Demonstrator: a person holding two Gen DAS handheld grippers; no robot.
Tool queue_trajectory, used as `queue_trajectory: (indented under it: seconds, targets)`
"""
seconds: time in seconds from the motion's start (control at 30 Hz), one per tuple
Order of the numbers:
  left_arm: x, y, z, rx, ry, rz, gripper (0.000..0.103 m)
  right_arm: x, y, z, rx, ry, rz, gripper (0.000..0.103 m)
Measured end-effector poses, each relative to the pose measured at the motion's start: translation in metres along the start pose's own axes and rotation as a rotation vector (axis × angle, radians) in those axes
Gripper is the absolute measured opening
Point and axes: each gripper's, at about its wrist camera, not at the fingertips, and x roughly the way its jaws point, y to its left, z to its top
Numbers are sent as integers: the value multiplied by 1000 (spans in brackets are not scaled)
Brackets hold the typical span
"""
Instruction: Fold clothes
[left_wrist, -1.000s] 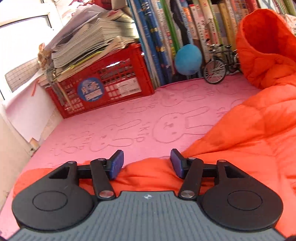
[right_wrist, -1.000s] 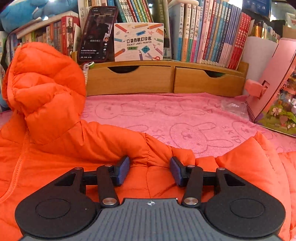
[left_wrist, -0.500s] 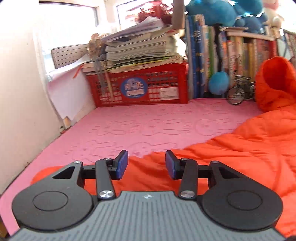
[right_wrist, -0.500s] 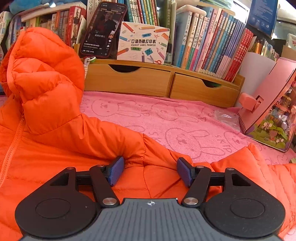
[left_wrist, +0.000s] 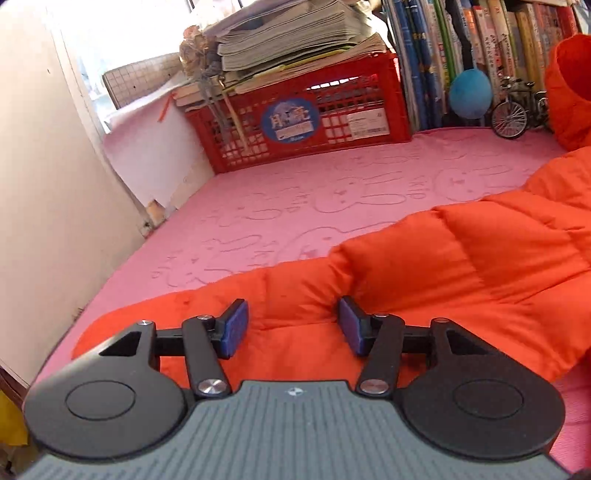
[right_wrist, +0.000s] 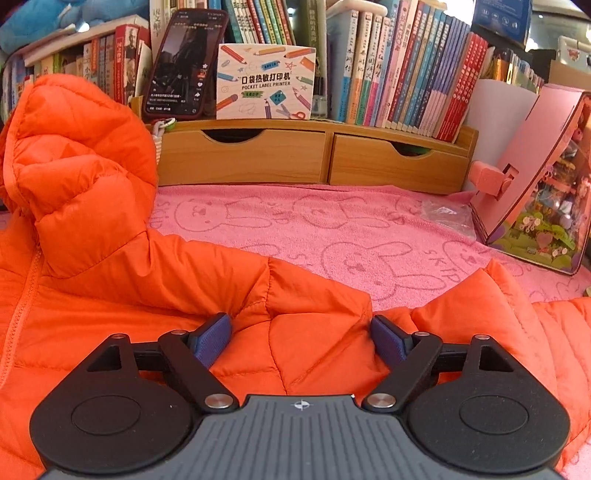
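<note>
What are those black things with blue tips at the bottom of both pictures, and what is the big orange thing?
Each is a hand-held gripper: a person holds one in each hand, and a small camera on it looks forward along its two fingers. One picture comes from the left hand-held gripper, the other from the right hand-held gripper. The orange thing is a puffy hooded jacket, spread on a pink towel with bunny patterns, waiting to be folded. Both grippers sit over the jacket with their blue pads apart. The right one has just been opening, and so has the left; jacket fabric lies between the pads, but nothing is pinched. Behind are a red crate stacked with papers and rows of books.
</note>
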Motion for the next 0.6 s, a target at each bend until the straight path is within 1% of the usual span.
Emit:
queue_trajectory:
  seconds: [0.03, 0.07, 0.1, 0.13, 0.17, 0.2, 0.23, 0.3, 0.37, 0.43, 0.5, 0.53, 0.57, 0.6]
  targets:
    - [2, 7, -1, -10, 1, 8, 55, -11, -8, -3, 64, -27, 64, 81]
    - [4, 12, -2, -15, 2, 16, 55, -24, -16, -6, 108, -52, 153, 82]
    - [5, 13, -2, -10, 1, 27, 55, -39, -22, -10, 134, -77, 264, 84]
    - [6, 13, -2, 4, -2, 40, 55, -51, -24, -13, 115, -88, 345, 86]
    - [8, 11, -1, 19, -4, 56, 55, -61, -22, -16, 55, -87, 398, 90]
    - [9, 9, 0, 34, -7, 72, 55, -70, -20, -19, -5, -86, 451, 90]
    - [10, 7, 1, 50, -10, 87, 55, -77, -18, -22, -72, -86, 469, 90]
    - [13, 5, 2, 60, -9, 103, 55, -82, -16, -29, -192, -80, 413, 89]
    - [14, 7, 3, 50, -6, 96, 55, -77, -27, -31, -229, -51, 334, 87]
    - [16, 10, 3, 39, -4, 85, 56, -69, -52, -33, -185, -27, 250, 80]
    - [17, 11, 3, 38, -3, 84, 56, -57, -92, -34, -117, -22, 134, 55]
    - [18, 11, 4, 39, -3, 86, 56, -51, -110, -36, -86, -18, 78, 54]
    - [18, 10, 4, 41, -3, 88, 56, -47, -129, -35, -35, -10, 46, 54]
    - [18, 10, 4, 43, -3, 91, 56, -44, -150, -35, 33, 1, 32, 52]
